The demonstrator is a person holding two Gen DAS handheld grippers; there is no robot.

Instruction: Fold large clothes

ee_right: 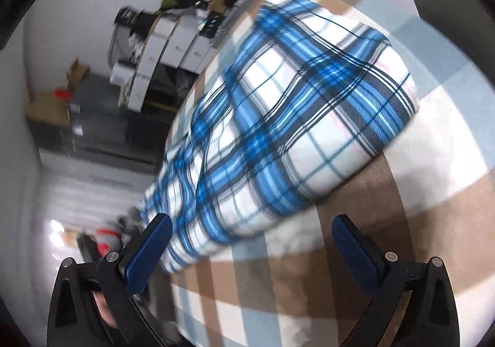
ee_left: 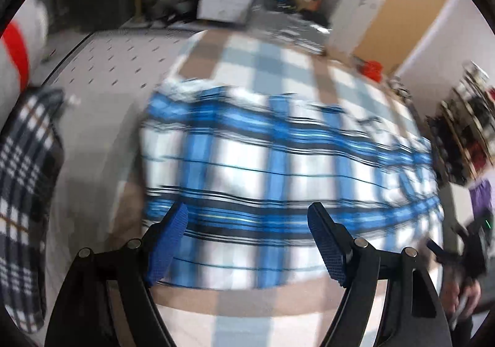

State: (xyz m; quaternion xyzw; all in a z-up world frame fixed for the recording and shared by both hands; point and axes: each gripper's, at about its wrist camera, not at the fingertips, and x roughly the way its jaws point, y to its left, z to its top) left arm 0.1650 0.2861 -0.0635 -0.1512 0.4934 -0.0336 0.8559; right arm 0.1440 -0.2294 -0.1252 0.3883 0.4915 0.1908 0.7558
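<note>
blue plaid garment [ee_left: 278, 167] lay folded on the checked bed cover [ee_left: 253, 310], ahead of both fingers; left gripper [ee_left: 247, 242] and right gripper [ee_right: 250, 251] spread, empty; next fold likely needed matched edge grips.

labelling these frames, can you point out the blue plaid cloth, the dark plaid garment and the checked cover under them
blue plaid cloth [ee_left: 278, 167], left wrist view, middle of its top face
dark plaid garment [ee_left: 24, 192], left wrist view, its centre at the left edge
checked cover [ee_right: 355, 254], right wrist view, bare brown stripe near the cloth
</note>
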